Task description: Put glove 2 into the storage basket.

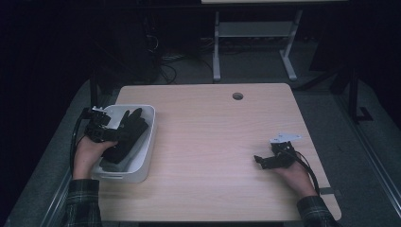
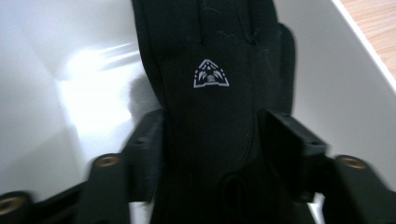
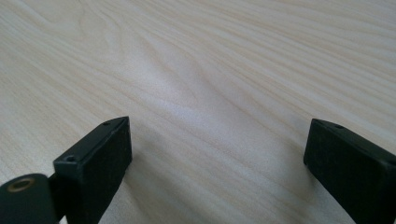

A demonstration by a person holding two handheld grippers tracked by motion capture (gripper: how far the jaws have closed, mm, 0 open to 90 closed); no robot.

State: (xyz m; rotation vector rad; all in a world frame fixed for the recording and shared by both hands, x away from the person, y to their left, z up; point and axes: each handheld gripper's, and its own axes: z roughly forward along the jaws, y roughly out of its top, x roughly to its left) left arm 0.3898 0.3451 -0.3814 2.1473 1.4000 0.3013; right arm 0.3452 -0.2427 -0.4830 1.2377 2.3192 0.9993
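While the left gripper (image 1: 124, 130) hangs inside the white bin (image 1: 147, 142) at the desk's (image 1: 217, 142) left edge, a black glove (image 2: 210, 107) lies between its jaws. In the left gripper view the pads flank the glove's wrist end with small gaps on both sides, so I read them as released, not pinching. Glove lies lengthwise in the bin, fingers pointing away from the hand, apparently on more dark fabric, maybe a second glove; can't tell.

Handling, judged: soft knit, light, limp. It will droop and fold when lifted, no breakage risk, and the cloth should give good friction. Best hold is across the cuff or palm, where the fabric is thickest; fingers would just dangle. Pinch deep so only one layer doesn't slip out.

Markings: small white triangular emblem (image 2: 211, 74) on the back of the glove, no readable letters. Bin is plain.

Right gripper (image 1: 263, 161) rests on bare wood at the desk's right side, jaws spread wide, nothing between them.
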